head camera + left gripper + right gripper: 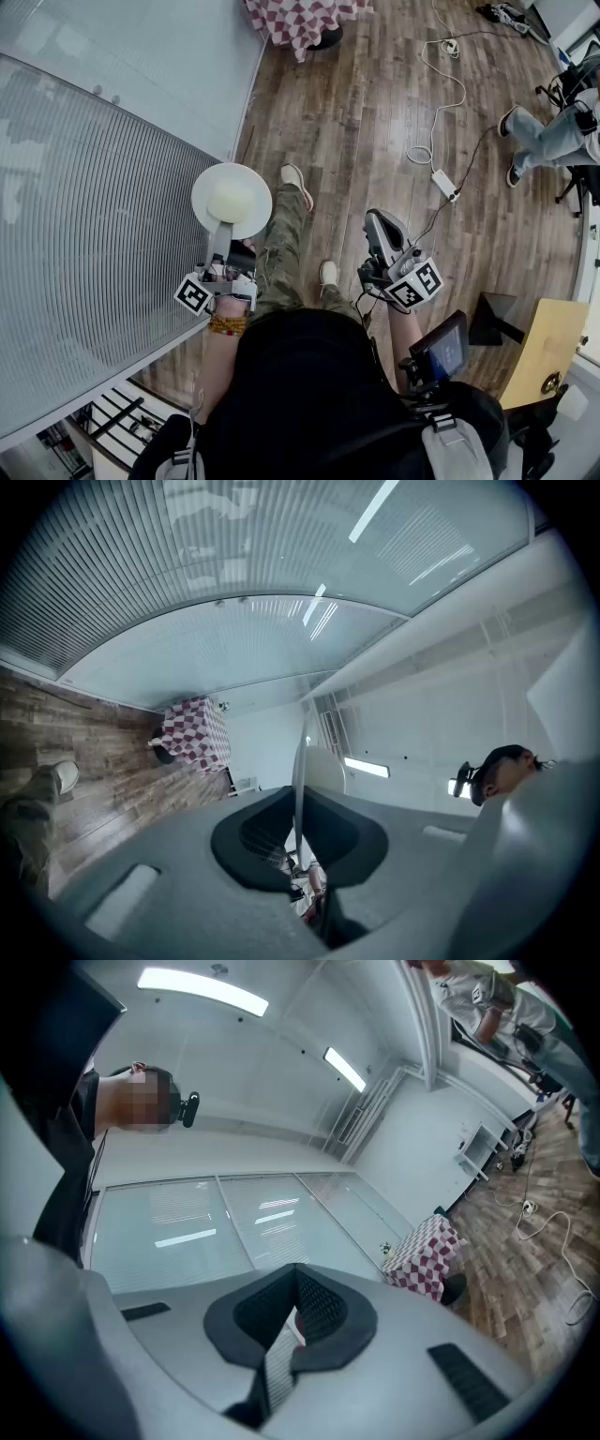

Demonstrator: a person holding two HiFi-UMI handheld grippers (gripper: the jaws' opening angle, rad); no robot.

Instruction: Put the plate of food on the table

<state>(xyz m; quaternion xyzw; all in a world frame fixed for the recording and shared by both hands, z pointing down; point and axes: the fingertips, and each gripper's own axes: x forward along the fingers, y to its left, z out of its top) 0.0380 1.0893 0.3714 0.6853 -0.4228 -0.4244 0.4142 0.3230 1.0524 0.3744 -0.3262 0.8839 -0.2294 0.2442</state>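
**Plate in left gripper, table well ahead and slightly right**

Flooring: a wooden floor (pixel 375 122) runs forward from where I stand. A ribbed glass wall (pixel 84 234) closes off my whole left side.

Target surface: the only table I can identify is the one under a red-and-white checked cloth (pixel 305 19). It stands at the far end of the floor, well apart from both grippers. It lies ahead of me and a little right of the plate's line. Both gripper views show it out in front of the jaws, not below them.

Task item: the white plate (pixel 211 187) is off the table and carried in the air over the floor, just beside the glass wall. A pale mound of food (pixel 232 202) sits at its centre. The plate looks about level from the head view.

Left gripper (pixel 223 234): pinching the near rim of the plate. In its own view the rim shows edge-on between the two pads. The plate extends straight out along the jaw axis, toward the table.

Right gripper (pixel 381 230): jaws pressed together with nothing between them, held off to my right, well apart from the plate.

Assessment: the carry is not finished. I judge the left arm must travel forward and veer right. A one-sided rim pinch risks tilting the plate.
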